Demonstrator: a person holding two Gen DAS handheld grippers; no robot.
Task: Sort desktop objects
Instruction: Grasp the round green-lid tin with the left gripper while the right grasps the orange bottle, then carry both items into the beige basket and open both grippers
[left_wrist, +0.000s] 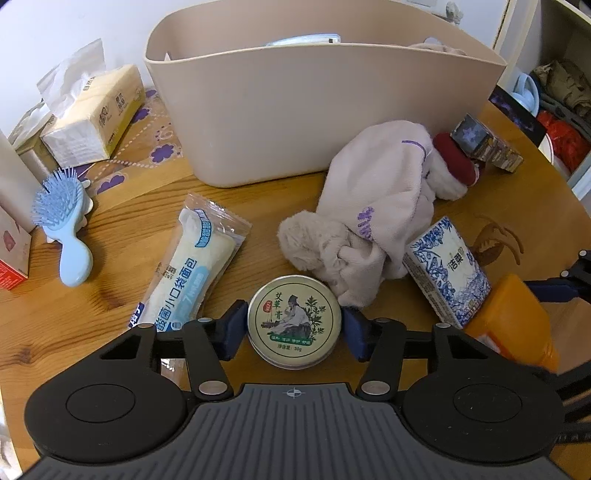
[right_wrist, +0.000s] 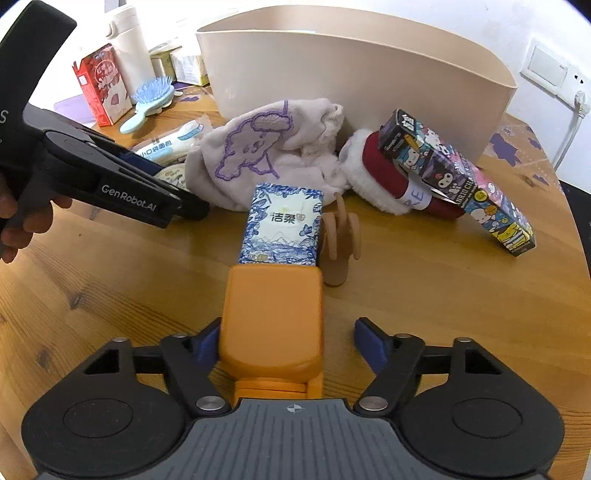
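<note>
A round balm tin (left_wrist: 294, 320) with a green-printed lid sits on the wooden table between the blue pads of my left gripper (left_wrist: 294, 328); both pads touch its sides. An orange box (right_wrist: 271, 323) lies between the fingers of my right gripper (right_wrist: 291, 345); the left pad touches it, the right pad stands apart, so the jaws are open. The orange box also shows in the left wrist view (left_wrist: 513, 321). A blue-and-white tissue pack (right_wrist: 282, 223) lies just beyond the orange box. The beige bin (left_wrist: 317, 103) stands at the back.
A pale cloth (left_wrist: 373, 206), a red-and-white sock (right_wrist: 380, 177), a cartoon-printed box (right_wrist: 458, 177), a bread packet (left_wrist: 192, 266), a blue hairbrush (left_wrist: 62, 221), a tissue pack (left_wrist: 96, 114) and a red carton (right_wrist: 103, 85) lie around the bin. A hand-shaped figure (right_wrist: 338, 240) stands beside the tissue pack.
</note>
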